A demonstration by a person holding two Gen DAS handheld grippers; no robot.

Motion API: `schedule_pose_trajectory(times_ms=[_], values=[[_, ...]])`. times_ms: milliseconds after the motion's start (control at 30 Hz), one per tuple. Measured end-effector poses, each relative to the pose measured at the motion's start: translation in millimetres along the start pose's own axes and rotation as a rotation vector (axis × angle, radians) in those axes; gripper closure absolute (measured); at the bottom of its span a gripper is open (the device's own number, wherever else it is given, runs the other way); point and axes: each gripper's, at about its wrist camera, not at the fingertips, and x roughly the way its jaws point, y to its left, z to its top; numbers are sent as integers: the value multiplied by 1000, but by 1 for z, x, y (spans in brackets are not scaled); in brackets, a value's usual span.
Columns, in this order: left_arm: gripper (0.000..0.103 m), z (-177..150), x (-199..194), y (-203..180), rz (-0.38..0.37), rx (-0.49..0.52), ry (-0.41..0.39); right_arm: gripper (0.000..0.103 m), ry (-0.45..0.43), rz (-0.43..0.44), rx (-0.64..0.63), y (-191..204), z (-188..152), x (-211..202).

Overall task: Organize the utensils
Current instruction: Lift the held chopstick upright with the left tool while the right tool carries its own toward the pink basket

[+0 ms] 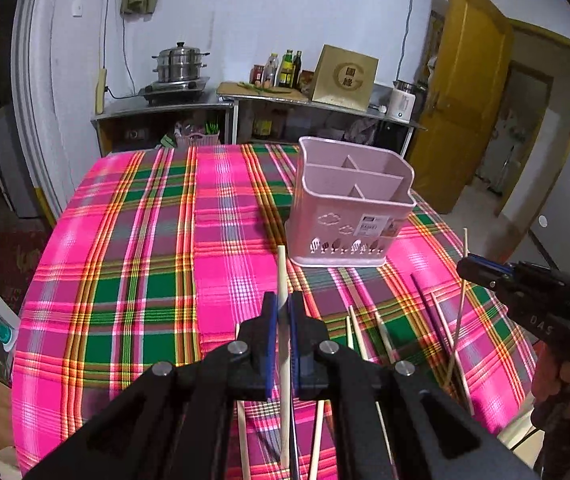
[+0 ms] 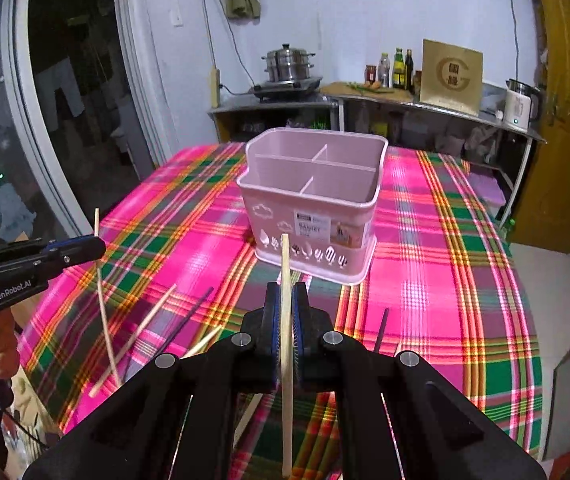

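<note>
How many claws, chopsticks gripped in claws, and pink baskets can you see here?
Claws: 2, the left claw and the right claw
Gripped chopsticks: 2, the left chopstick and the right chopstick
Pink basket: 1
Total: 5

From my remote station I see a woven plaid tablecloth (image 1: 133, 264), its cloth faintly sheened under the light; a pink utensil basket (image 2: 313, 216) of smooth, semi-matt plastic bearing a glossy paper label (image 2: 312, 228); pale chopsticks (image 1: 283, 360) that look like bare, matt wood; a darker stick (image 2: 189, 316) of uncertain material; left gripper (image 1: 281, 308) and right gripper (image 2: 287, 300) in matt black plastic with blue pads and bright metal pins; a polished steel steamer pot (image 1: 181, 65) behind.
</note>
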Motion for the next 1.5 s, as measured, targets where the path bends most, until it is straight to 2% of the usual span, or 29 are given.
schedule_pose_trajectory(times_ms=[367, 767, 1100, 1500], values=[[97, 14, -24, -13, -13, 23, -53, 97, -63, 16, -3, 0, 8, -27], [97, 43, -24, -33, -54, 50, -73, 97, -96, 20, -18, -1, 21, -36], [97, 93, -17, -46, -92, 64, -102, 97, -151, 30, -18, -7, 59, -38], [97, 158, -7, -47, -91, 56, -178, 97, -251, 54, 30, -20, 123, -34]])
